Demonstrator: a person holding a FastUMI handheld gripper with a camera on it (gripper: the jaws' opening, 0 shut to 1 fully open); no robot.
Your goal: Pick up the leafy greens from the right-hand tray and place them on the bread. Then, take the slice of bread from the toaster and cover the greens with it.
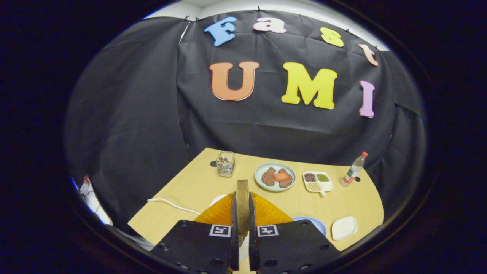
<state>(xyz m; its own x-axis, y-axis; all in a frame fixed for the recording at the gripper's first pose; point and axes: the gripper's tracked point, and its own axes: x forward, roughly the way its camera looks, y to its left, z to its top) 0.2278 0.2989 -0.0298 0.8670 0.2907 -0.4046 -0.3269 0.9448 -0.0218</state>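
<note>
Bread slice [242,198] — upright, clamped edge-on between the gripper [242,213] fingers.
Below it an orange toaster [266,213]; beyond, on the table [190,186] — a plate [260,172] of food.

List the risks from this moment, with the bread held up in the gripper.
1. The gripper pinches the bread slice edge-on, upright; it may slip or land crooked.
2. The orange toaster sits just below the fingers and could be bumped.
3. The landing spot lies under the gripper; placement may be partly blind.
</note>
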